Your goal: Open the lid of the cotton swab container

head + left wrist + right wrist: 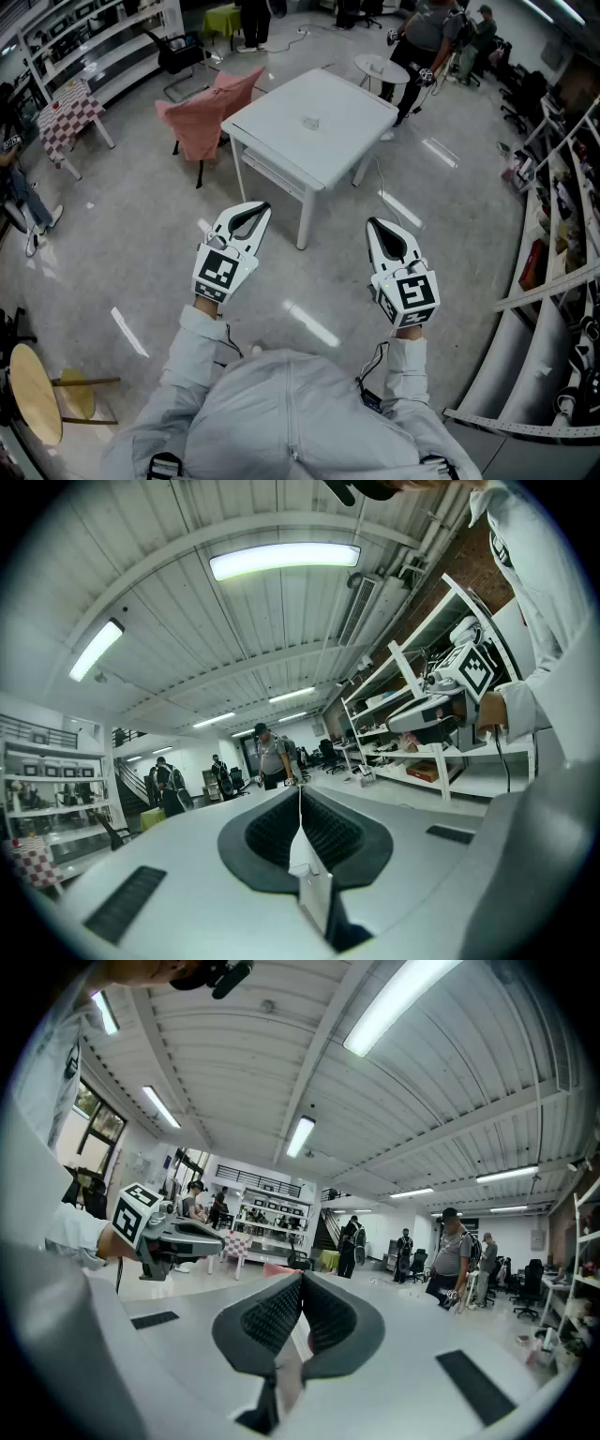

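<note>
You're standing well back from the white table [281,145], w/ both grippers held out level ahead of you: L gripper [261,210] on the left, R gripper [375,227] on the right, apart from each other. Fingers on both are pressed together, pads meeting in a thin line, nothing caught between them.

1 small clear item sits alone near the middle of the tabletop, prob. the cotton swab container [310,122]. It's far from you and well apart from both grippers. It's too small from here to tell its long axis or which way the lid points.

Count:
- 2 grippers
- 1 white table
- 1 container on it
- 1 pink-covered chair [202,117] just left of the table
- 1 small round table [380,67] beyond it, far right
- 1 checkered table [67,117] far left
- 1 round wooden stool [33,394] near left, by your elbow
</note>
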